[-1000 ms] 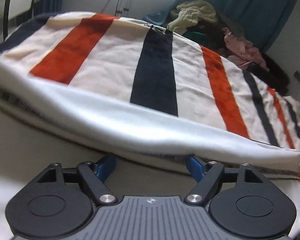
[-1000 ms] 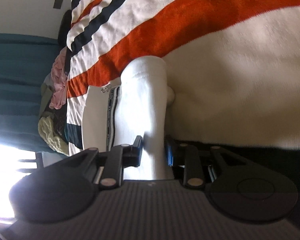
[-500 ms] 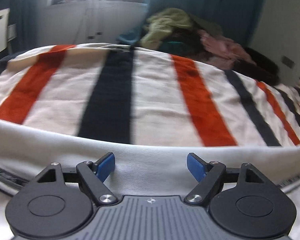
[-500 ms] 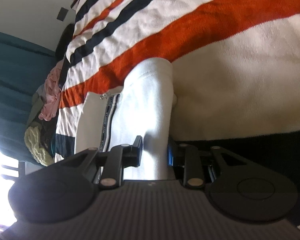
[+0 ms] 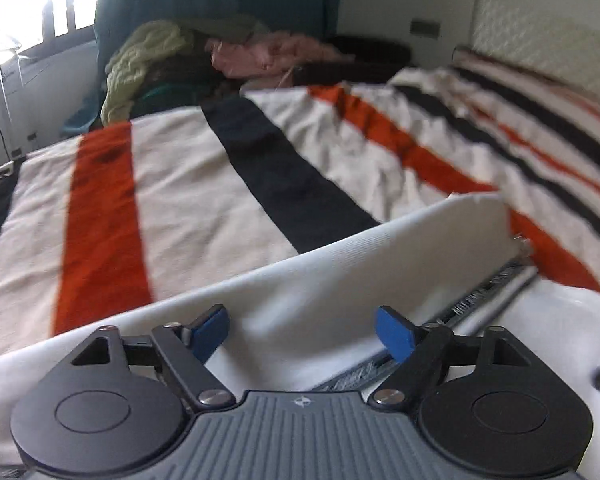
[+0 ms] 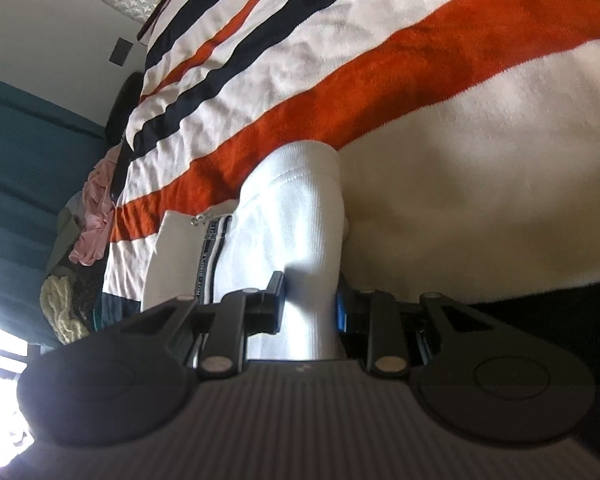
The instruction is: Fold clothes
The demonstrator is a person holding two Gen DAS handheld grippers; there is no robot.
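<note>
Ribbed white garment (image 6: 300, 232) pinched in right tongs (image 6: 309, 300).

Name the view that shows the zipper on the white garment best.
The right wrist view: the zipper runs sharp, with its pull visible, along the white garment. The left wrist view shows it only blurred.

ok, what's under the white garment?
The white garment lies on the striped blanket, which shows all around it. What sits directly beneath is covered. The right gripper pinches one folded end; the open left gripper holds nothing.
</note>
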